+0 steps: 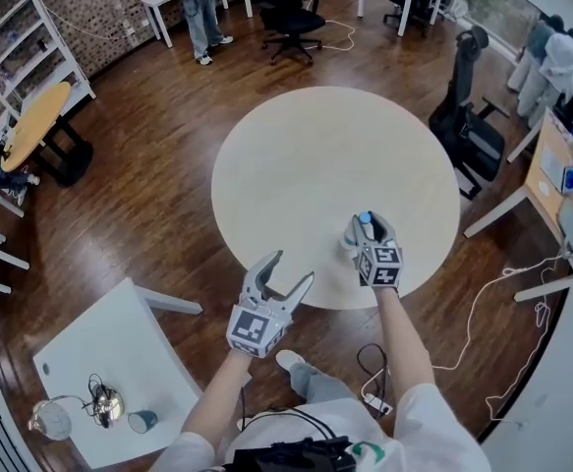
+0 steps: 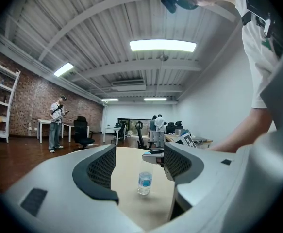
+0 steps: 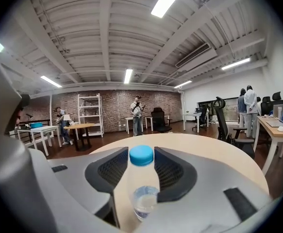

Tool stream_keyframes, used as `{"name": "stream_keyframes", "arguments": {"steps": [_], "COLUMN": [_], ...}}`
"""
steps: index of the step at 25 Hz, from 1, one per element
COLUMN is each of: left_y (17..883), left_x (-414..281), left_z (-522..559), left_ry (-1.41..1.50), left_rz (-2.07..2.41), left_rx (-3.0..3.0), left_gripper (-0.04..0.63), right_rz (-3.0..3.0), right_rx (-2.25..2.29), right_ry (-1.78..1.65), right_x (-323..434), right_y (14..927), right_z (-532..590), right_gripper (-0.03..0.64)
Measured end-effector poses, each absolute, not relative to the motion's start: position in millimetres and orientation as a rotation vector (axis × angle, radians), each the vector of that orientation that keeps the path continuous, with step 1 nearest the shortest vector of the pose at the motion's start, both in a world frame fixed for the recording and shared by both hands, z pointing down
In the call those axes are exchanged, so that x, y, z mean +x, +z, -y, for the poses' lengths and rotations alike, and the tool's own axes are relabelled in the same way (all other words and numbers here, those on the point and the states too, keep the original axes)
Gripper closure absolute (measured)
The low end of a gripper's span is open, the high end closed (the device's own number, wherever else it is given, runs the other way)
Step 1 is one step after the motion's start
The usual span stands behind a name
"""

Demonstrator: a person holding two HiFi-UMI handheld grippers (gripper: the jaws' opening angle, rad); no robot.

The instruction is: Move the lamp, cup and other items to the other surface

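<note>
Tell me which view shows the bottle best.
Right gripper view: the bottle fills the centre, blue cap to lower body, between the right hand-held gripper's jaws. Left gripper view shows it small, label visible, standing on the table. Head view shows little beyond its cap.

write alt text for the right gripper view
A clear water bottle with a blue cap sits tight between the dark pads of the right gripper, over a round beige table. Behind it, a brick-walled office with people, desks and chairs.
</note>
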State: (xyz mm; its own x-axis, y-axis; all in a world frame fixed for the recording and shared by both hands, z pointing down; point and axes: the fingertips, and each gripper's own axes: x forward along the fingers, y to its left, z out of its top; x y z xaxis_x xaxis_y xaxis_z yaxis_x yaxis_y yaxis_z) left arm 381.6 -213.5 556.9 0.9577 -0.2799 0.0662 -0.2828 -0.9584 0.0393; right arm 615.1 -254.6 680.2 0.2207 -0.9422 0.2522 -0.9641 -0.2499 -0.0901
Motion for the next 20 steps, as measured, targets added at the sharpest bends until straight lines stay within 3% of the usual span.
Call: {"name": "stream_keyframes", "arguments": {"steps": [1, 2, 3, 10, 20], "left_y": [555.6, 554.8, 554.0, 555.1, 537.2], "left_x": [381.4, 381.3, 381.2, 346.2, 193.7], "left_z": [213.5, 212.8, 211.5, 224.1, 226.7], "left_ry": [0.085, 0.079, 0.075, 0.037, -0.007], "left_rz": [0.448, 0.452, 0.454, 0.640, 1.054], "left_rx": [3.054, 3.051, 3.050, 3.031, 2.873], "left_gripper": [0.288, 0.288, 0.288, 0.290, 0.290], "right_rz": [1.871, 1.870, 1.866, 2.010, 2.520], "right_rx": [2.390, 2.402, 2.420, 2.533, 2.132], "right_ry": [0.403, 0.413, 0.412, 0.281, 0.204], "right_x": [614.8, 615.0, 615.9, 583.5, 381.6], "right_y": [680.4, 678.9, 674.9, 597.2, 550.2], "right_z": [256.2, 256.2, 254.3, 223.7, 221.7], "right_gripper": [0.362, 0.239, 0.187, 0.184, 0.203]}}
